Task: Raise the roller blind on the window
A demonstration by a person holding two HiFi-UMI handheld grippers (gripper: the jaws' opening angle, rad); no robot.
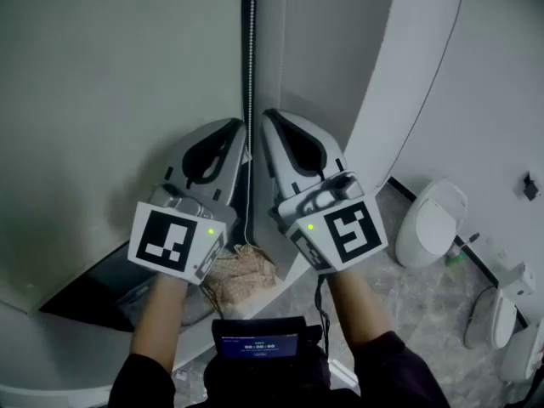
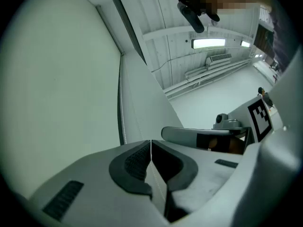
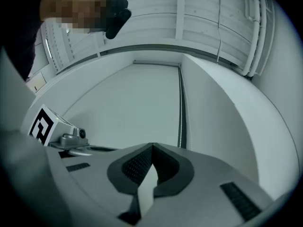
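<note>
At the window's edge, where the lowered roller blind [image 1: 110, 83] meets the dark frame: one bead chain [image 1: 250, 49], hanging plumb, long axis vertical, its lower run trailing down between the two tools. Left gripper [image 1: 241, 128]: jaws fully together, tip just left of the chain, nosed upward. A thin pale line shows along its seam; whether that is the cord I cannot tell. Right gripper [image 1: 265, 117]: jaws fully together, nothing seen between them, tip just right of the chain, likewise nosed upward. Relation: the chain passes through the narrow gap between the two tips, with neither plainly clamped on it. Both are about equally near, the left perhaps slightly closer. Judgement: raising the blind likely calls for one gripper to open, take the chain crosswise to its run, and draw along its length.
</note>
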